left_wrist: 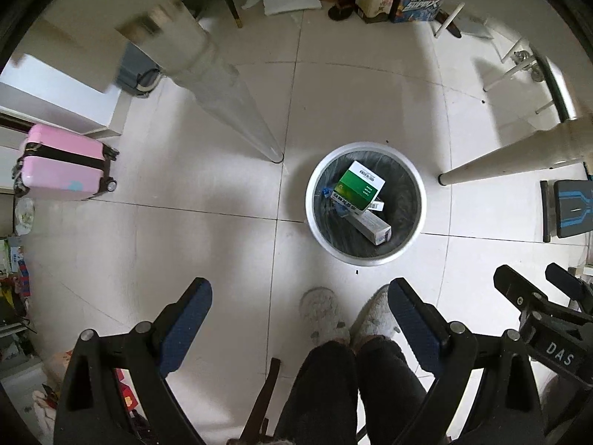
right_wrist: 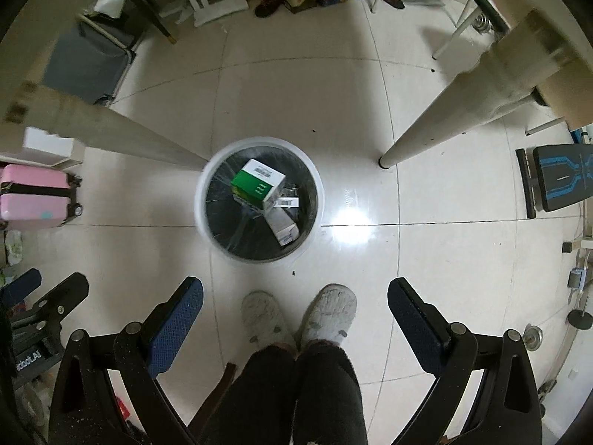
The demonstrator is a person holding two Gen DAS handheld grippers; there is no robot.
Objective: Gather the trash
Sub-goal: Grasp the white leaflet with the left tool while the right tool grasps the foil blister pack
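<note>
Left hand-held gripper (left_wrist: 300,309): you hold it spread wide over the floor, nothing between its blue pads.
Right hand-held gripper (right_wrist: 295,307): yours too is wide apart and empty, beside the left one.
Your slippers (right_wrist: 300,317): between the fingers, side by side on the tile floor (right_wrist: 444,259).
Trash bin (left_wrist: 365,203): just ahead of your feet, between two table legs (left_wrist: 229,100), black-lined.
Green and white box (left_wrist: 358,184): inside the bin, on top of a long white box (left_wrist: 372,225).
Pink suitcase (left_wrist: 63,163): far left, well apart.
</note>
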